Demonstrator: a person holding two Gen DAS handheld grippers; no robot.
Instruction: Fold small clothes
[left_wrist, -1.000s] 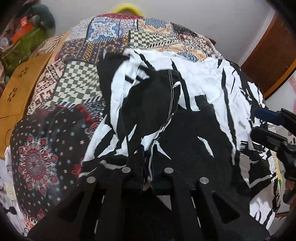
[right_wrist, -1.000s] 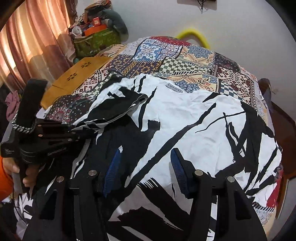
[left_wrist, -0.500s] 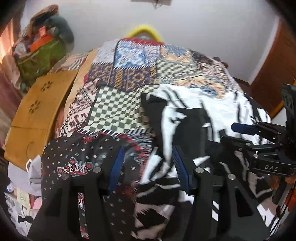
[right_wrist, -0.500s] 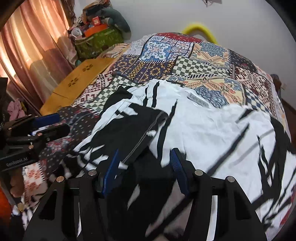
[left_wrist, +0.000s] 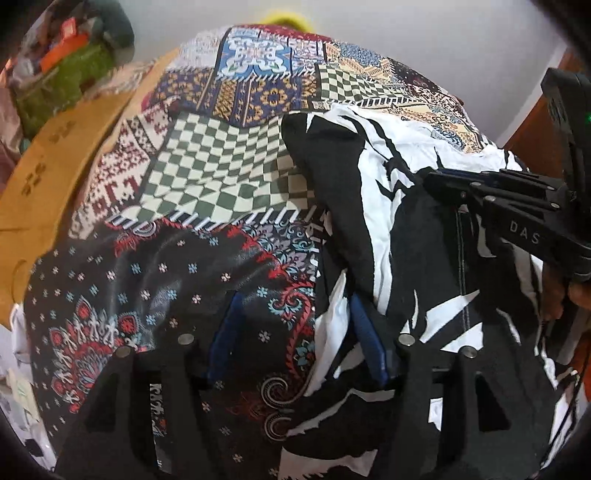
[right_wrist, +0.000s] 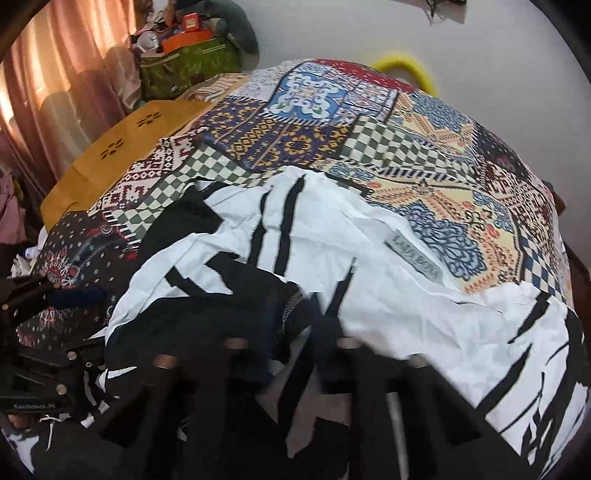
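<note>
**Black-and-white garment on patchwork bedspread, both grippers at its near edge**

Black-and-white printed cotton-like garment (right_wrist: 369, 266) lies crumpled on a patchwork bedspread (right_wrist: 424, 155). In the right wrist view its long axis runs from lower left to right, across the near half of the bedspread. A grey woven label (right_wrist: 413, 258) sits at its far edge, so the neck side points away from the cameras, toward the wall (right_wrist: 369, 29). The garment's left portion is doubled over: a black flap (left_wrist: 332, 192) stands in a ridge, seen in the left wrist view running near to far.

Left gripper (left_wrist: 295, 339): jaws apart and opening. Blue pads visible on both fingers. The right-hand pad (left_wrist: 369, 350) touches the garment's loose left edge; the other pad sits over bare dark floral bedspread. Cloth lies partly between the fingers, not pressed.

Right gripper (right_wrist: 295, 332): blurred in its own view; fingers drawn together on a dark fold of the garment. From the left wrist view the same gripper (left_wrist: 436, 177) shows its tips closed and resting on the garment's black area. A hand (left_wrist: 576, 291) holds its handle at the frame edge.

Surroundings: yellow-brown perforated board (right_wrist: 122, 147) beside the bedspread on the left, pink curtain (right_wrist: 55, 92) behind, green bag (right_wrist: 184, 70) near the wall, yellow curved object (right_wrist: 406, 66) at the far end.
</note>
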